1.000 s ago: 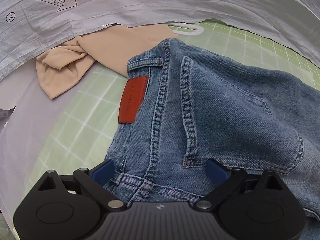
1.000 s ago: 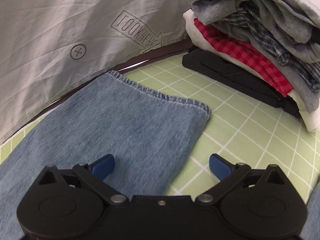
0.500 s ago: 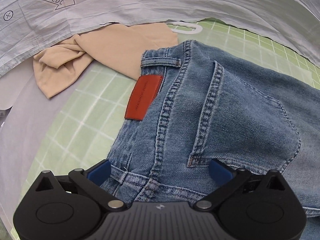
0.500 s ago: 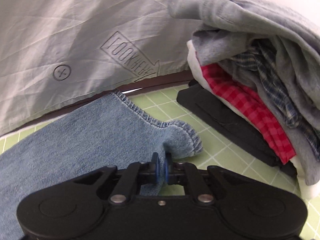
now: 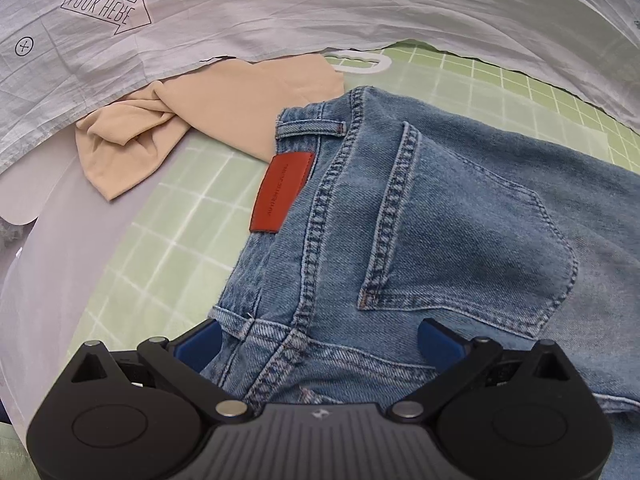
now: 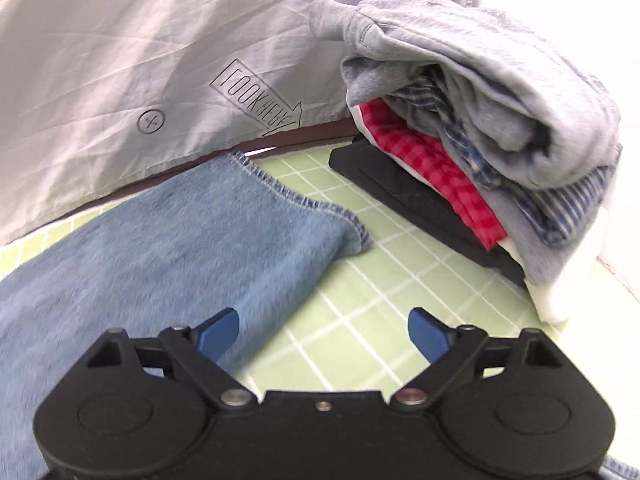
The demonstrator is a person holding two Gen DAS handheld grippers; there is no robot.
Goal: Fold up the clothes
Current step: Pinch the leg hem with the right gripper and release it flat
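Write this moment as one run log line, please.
left tongs: open over jeans waistband | right tongs: just opened, empty, by hem | fold: not done

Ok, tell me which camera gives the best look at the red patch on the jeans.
The left wrist view. The red patch sits in plain sight on the waistband of the jeans, near the belt loop and back pocket. The right wrist view shows only the hem end of a leg on the green mat; no patch is visible there.
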